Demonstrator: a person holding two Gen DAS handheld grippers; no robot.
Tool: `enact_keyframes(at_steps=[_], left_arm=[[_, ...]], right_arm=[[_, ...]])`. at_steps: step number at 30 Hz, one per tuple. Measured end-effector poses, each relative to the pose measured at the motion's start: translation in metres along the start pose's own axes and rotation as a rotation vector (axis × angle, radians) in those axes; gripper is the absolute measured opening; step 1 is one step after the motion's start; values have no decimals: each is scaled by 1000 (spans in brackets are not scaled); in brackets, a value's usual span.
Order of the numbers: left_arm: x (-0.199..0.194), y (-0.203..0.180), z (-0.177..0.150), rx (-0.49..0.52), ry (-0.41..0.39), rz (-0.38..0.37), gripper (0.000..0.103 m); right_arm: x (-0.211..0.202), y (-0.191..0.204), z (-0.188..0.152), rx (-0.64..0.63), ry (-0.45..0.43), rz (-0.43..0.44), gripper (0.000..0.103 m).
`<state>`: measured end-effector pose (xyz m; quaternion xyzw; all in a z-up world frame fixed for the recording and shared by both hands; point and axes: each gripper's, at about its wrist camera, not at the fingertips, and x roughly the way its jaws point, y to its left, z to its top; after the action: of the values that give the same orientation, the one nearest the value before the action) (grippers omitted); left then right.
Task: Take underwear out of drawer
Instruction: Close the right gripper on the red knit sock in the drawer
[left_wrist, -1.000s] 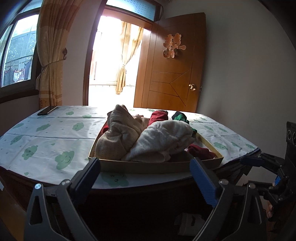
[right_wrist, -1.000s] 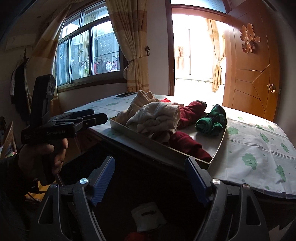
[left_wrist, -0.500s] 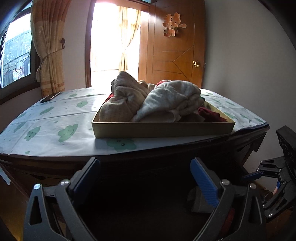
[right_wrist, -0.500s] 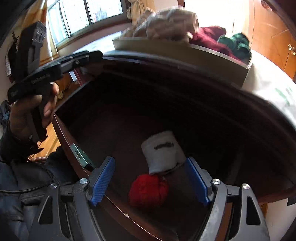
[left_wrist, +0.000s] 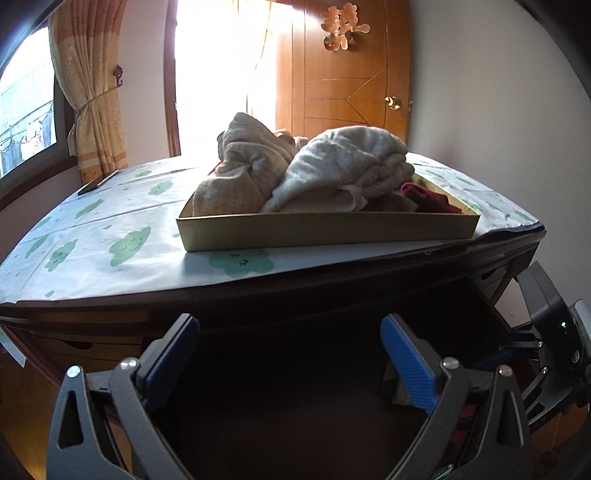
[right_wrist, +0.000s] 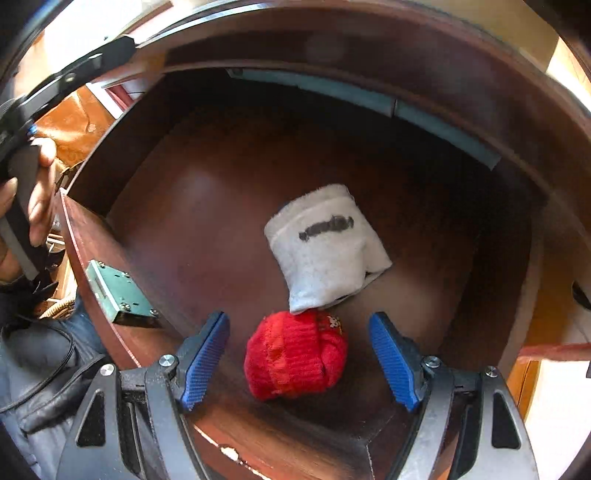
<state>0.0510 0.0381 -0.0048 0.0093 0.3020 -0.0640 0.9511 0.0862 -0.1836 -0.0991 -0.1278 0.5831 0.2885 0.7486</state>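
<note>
In the right wrist view I look down into an open dark wooden drawer (right_wrist: 229, 192). A rolled red underwear bundle (right_wrist: 295, 354) lies near its front, and a folded white piece with a dark mark (right_wrist: 325, 247) lies just behind, touching it. My right gripper (right_wrist: 299, 350) hangs open above the red bundle, its blue pads on either side and apart from it. In the left wrist view my left gripper (left_wrist: 288, 354) stands open and empty over the dark drawer mouth (left_wrist: 295, 406), below the table edge.
A shallow yellow tray (left_wrist: 325, 230) piled with beige, white and red clothes sits on the cloud-print tablecloth (left_wrist: 110, 236). A metal lock plate (right_wrist: 118, 291) is fixed inside the drawer front. A hand (right_wrist: 33, 206) holds the other gripper at the left.
The right gripper has tipped down from facing the tabletop tray to looking into the drawer, closing in over the red bundle. The left gripper sank slightly, and the tray now sits higher in its view.
</note>
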Motion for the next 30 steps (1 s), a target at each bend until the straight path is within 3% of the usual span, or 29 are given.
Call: enact_keyframes(at_steps=[10,18,26,27,30], left_arm=[[5,-12,0,39,28,-5,101],[6,-19,-1,68,46,-7,101],[7,-27,-1,97,57,-12,101],[7,-28,-1,102,57,-13,101],[9,-31,-2,114,65,-23,101]], right_arm=[[19,-4,16,-2,66,21,76],[30,-19,18,14,125,122,67],[33,-19,16,9,142,146,66],[33,-18,15,6,137,150,62],[26,-19,13,0,83,155,36]])
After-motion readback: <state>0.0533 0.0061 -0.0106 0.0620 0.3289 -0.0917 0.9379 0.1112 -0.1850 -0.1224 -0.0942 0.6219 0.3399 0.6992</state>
